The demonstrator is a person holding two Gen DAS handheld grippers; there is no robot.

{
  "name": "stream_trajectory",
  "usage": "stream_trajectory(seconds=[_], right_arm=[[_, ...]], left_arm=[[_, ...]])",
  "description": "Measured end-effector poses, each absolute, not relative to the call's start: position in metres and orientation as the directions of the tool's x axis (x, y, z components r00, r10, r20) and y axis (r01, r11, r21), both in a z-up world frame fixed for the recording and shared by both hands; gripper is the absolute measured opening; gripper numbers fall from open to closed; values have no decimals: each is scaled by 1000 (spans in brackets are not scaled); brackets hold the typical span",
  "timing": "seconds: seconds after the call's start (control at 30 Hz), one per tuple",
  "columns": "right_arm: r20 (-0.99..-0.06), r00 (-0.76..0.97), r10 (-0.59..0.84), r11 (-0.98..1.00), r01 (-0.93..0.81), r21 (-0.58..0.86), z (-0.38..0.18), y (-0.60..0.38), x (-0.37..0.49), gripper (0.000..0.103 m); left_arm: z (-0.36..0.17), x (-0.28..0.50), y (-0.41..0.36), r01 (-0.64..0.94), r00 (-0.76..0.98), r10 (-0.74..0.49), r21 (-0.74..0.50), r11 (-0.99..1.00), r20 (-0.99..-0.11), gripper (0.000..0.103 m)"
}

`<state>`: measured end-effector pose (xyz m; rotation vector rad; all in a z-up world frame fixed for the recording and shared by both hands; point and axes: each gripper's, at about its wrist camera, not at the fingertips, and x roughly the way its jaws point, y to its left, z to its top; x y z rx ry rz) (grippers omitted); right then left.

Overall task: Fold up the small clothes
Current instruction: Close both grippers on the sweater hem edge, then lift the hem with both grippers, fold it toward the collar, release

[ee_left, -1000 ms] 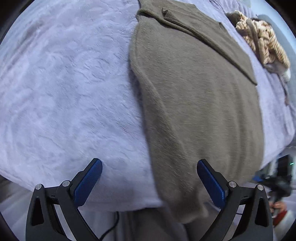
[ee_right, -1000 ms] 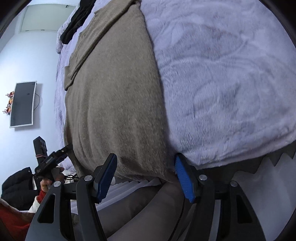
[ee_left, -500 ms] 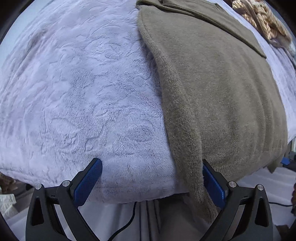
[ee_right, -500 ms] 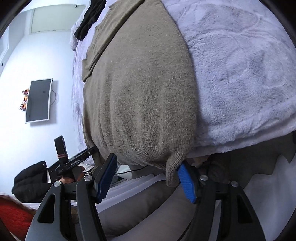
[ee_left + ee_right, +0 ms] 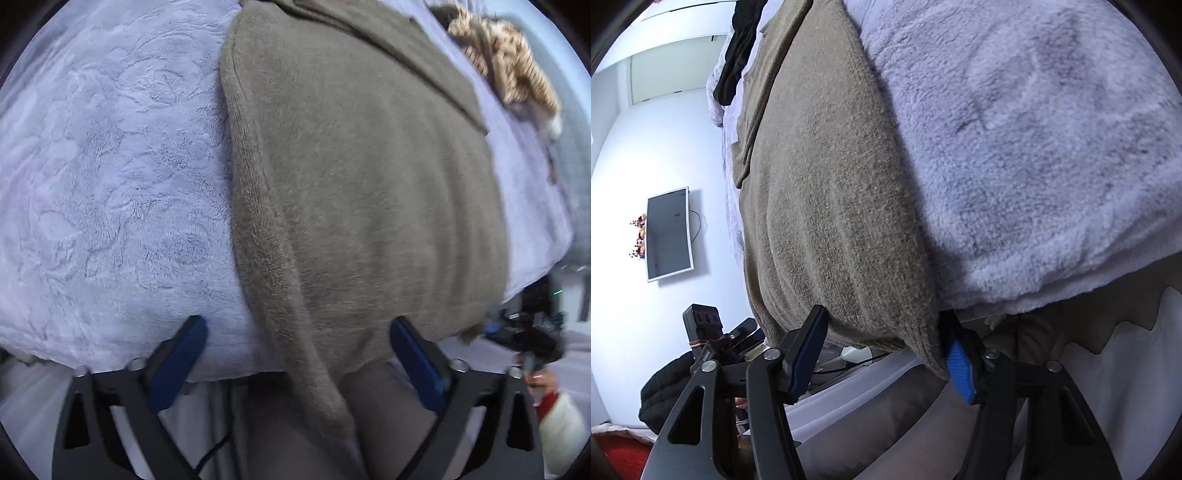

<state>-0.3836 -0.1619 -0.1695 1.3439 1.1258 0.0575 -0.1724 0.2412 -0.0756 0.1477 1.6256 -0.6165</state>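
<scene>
Garment: a taupe, fuzzy knit sweater [image 5: 369, 192] lies spread flat on a pale lilac plush blanket [image 5: 110, 184] covering a bed; its near hem hangs over the bed's front edge; a folded-in sleeve or flap crosses its far end, the collar cut off by the frame's top.
Left corner: in the left wrist view the sweater's near left corner droops below the bed edge between the blue pads of the left gripper [image 5: 297, 354]; the picture is blurred here.
Left gripper state: jaws wide and closing; the corner sits between them, neither pad pressing it; nothing grasped.
Right corner: in the right wrist view the sweater's ribbed near right corner [image 5: 925, 350] hangs just off the bed edge.
Right gripper state: the right gripper [image 5: 886, 350] is closing with the hem between its pads; the right pad touches or nearly touches the corner, the left pad sits at the hem's face; a firm clamp is not visible.
Hard to make out: a tan striped cloth heap [image 5: 506, 62] at the far right; a black garment [image 5: 738, 48] at the far end, partly cut off.
Background: a dark wall screen [image 5: 668, 232]; a person's hand [image 5: 535, 380], half hidden, at the edge.
</scene>
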Motion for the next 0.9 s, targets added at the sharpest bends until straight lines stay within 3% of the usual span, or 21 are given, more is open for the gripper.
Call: stream_trajectory(seconds=[0.07, 0.13, 0.17, 0.2, 0.23, 0.27, 0.37, 0.47, 0.53, 0.73, 0.9], right_arm=[[-590, 515, 622, 296, 543, 786, -169, -160, -384, 53], [-594, 513, 619, 305, 540, 784, -166, -157, -386, 50], [-595, 514, 618, 303, 542, 783, -166, -157, -387, 47], [-598, 513, 615, 301, 549, 780, -166, -157, -388, 36], [-605, 508, 614, 297, 561, 772, -168, -157, -389, 21], [-606, 507, 613, 296, 563, 771, -167, -156, -390, 17], [-597, 527, 605, 312, 532, 787, -154, -152, -391, 14], [-537, 583, 610, 267, 487, 832, -136, -153, -395, 14], [-505, 616, 605, 236, 467, 852, -128, -155, -395, 14], [-369, 721, 587, 132, 364, 922, -100, -168, -373, 14], [-255, 778, 574, 75, 260, 963, -72, -193, -332, 13]], left_arm=[[-81, -179, 237, 470, -160, -204, -256, 845, -966, 84], [-79, -184, 235, 484, -154, -201, -251, 839, -967, 68], [-79, -187, 230, 489, -158, -206, -258, 834, -966, 52], [-79, -190, 229, 487, -173, -226, -283, 827, -959, 28], [-79, -191, 229, 474, -215, -267, -339, 813, -940, 15], [-78, -196, 228, 463, -241, -288, -370, 805, -927, 8], [-72, -194, 231, 428, -275, -379, -465, 775, -884, 8], [-62, -183, 244, 279, -300, -567, -639, 717, -767, 8], [-55, -177, 249, 218, -285, -635, -694, 687, -718, 8], [-37, -157, 244, 136, -251, -731, -771, 622, -634, 8], [-13, -90, 234, 107, -142, -800, -813, 573, -583, 8]])
